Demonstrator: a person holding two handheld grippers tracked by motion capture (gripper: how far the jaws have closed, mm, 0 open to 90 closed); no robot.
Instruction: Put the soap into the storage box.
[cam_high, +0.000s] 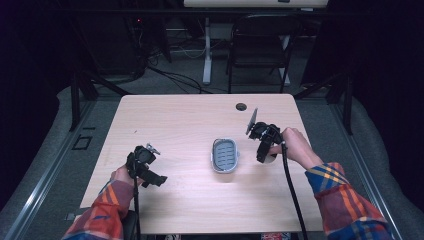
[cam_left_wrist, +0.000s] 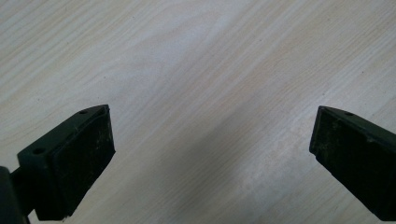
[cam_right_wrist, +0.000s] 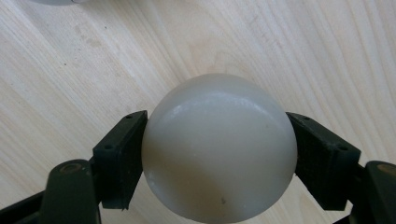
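High view: we are seeing the right gripper (cam_high: 266, 152) hanging beside the grey tray (cam_high: 225, 155); the left gripper (cam_high: 155, 177) is resting well apart.
Left gripper view: our jaws are standing wide over bare table (cam_left_wrist: 196, 70).
Right gripper view: we are clamping the white ball (cam_right_wrist: 219, 147) just above the wood.

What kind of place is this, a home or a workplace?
Probably a lab or workshop set up for recording. A bare wooden table stands on grey carpet between dark curtains, with a folding chair and loose cables behind it. A person works there with handheld grippers; the right gripper holds a white ball.
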